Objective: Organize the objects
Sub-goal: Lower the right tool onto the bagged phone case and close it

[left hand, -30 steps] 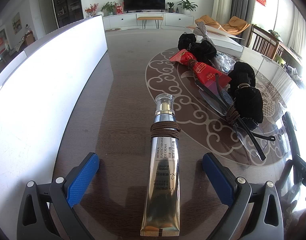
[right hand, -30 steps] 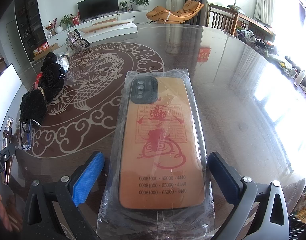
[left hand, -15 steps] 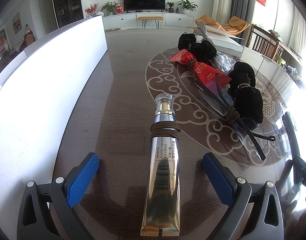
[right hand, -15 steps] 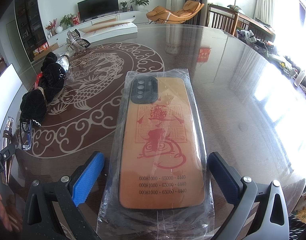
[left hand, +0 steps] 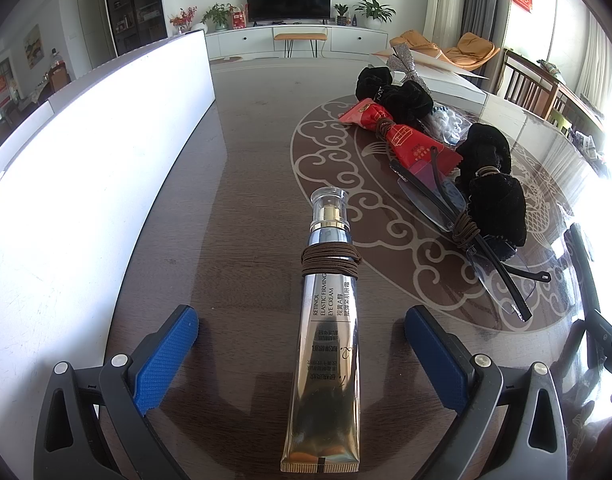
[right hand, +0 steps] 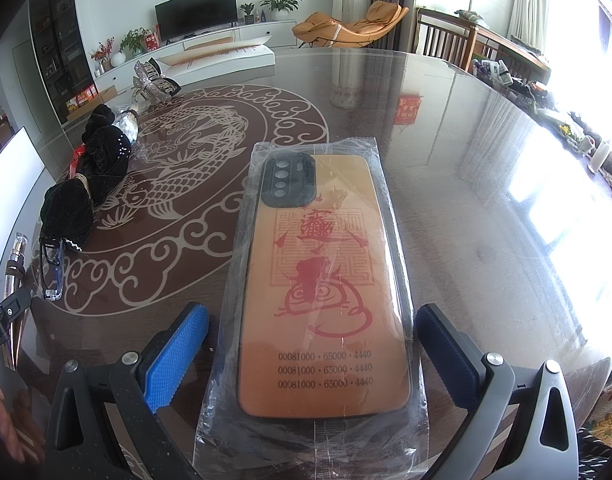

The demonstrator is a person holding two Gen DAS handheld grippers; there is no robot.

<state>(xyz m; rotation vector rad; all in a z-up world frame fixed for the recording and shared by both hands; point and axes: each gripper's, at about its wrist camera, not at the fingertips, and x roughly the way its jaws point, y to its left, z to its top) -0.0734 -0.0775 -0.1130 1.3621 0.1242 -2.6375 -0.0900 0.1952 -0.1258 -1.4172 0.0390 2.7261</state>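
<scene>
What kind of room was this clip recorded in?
Most likely a home living and dining room: a TV on a low white cabinet with potted plants, an orange lounge chair, and a large glass-topped dining table as the work surface.

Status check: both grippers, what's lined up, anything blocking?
Left gripper open, astride eye cream tube. Right gripper open, astride bagged phone case. Nothing blocking.

We count on the desk (left hand: 258,152): one eye cream tube (left hand: 326,344), one bagged phone case (right hand: 326,304), one red packet (left hand: 402,138), one pair of glasses (left hand: 466,232), three black scrunchies (left hand: 496,204).
</scene>
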